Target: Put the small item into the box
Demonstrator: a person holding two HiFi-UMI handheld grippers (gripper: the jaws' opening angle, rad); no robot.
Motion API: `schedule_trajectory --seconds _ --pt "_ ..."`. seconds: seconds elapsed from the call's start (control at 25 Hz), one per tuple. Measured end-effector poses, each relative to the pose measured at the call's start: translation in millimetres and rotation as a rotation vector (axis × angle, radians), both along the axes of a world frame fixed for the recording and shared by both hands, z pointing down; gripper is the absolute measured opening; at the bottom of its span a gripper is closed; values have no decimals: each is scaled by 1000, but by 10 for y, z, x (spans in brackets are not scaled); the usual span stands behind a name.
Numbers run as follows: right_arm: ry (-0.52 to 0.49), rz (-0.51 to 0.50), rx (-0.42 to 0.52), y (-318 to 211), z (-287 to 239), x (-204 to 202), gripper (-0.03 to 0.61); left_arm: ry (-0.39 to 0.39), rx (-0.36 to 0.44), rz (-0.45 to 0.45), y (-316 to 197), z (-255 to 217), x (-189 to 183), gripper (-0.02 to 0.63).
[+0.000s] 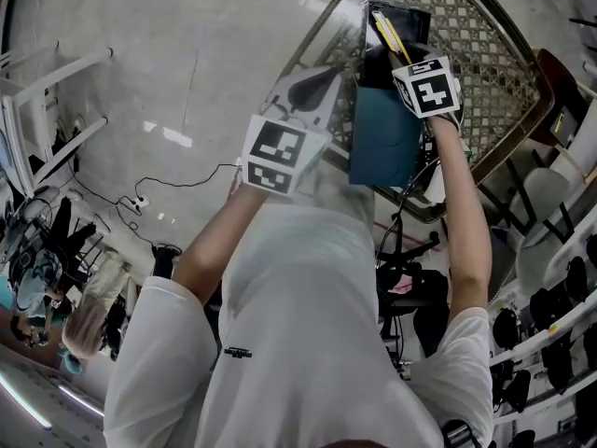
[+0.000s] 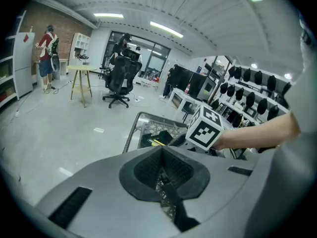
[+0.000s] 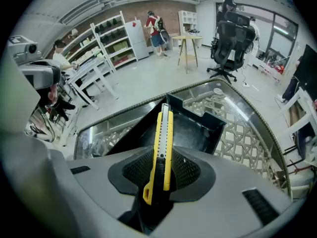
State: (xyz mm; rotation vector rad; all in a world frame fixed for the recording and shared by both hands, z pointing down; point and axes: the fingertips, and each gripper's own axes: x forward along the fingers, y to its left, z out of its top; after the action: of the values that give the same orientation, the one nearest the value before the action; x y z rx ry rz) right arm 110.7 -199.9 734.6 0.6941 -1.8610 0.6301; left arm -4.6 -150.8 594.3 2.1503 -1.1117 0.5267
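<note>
A yellow utility knife [image 3: 164, 128] is clamped between the jaws of my right gripper [image 3: 162, 156], its blade end pointing forward over an open black box [image 3: 194, 129]. In the head view the knife [image 1: 386, 33] juts out of the right gripper [image 1: 396, 52] above the box [image 1: 405, 19], which stands on a lattice-topped metal table [image 1: 476, 40]. A dark teal panel [image 1: 382, 136] lies under the right hand. My left gripper [image 1: 315, 86] hovers left of the box, jaws together with nothing between them. In the left gripper view its pads [image 2: 148, 170] meet, with the box [image 2: 152, 138] beyond them.
The table's metal rim [image 3: 124, 113] runs round the lattice. An office chair [image 3: 232, 36], a stool [image 3: 187, 48] and white shelves [image 3: 106, 41] stand on the grey floor, with people [image 3: 157, 26] at the back. Cables [image 1: 140, 199] trail on the floor at the left.
</note>
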Motion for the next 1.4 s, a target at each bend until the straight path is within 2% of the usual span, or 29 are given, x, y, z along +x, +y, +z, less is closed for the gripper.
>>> schedule_trajectory --seconds 0.36,0.68,1.16,1.4 --pt "93 -50 -66 -1 126 -14 107 8 2 -1 -9 20 23 3" --pt "111 -44 -98 11 177 -48 112 16 2 -9 17 2 -6 3" --pt "66 22 -34 -80 -112 -8 112 8 17 -3 54 -117 -69 3" --pt "-17 105 19 -51 -474 -29 104 3 44 2 87 -320 -125 3"
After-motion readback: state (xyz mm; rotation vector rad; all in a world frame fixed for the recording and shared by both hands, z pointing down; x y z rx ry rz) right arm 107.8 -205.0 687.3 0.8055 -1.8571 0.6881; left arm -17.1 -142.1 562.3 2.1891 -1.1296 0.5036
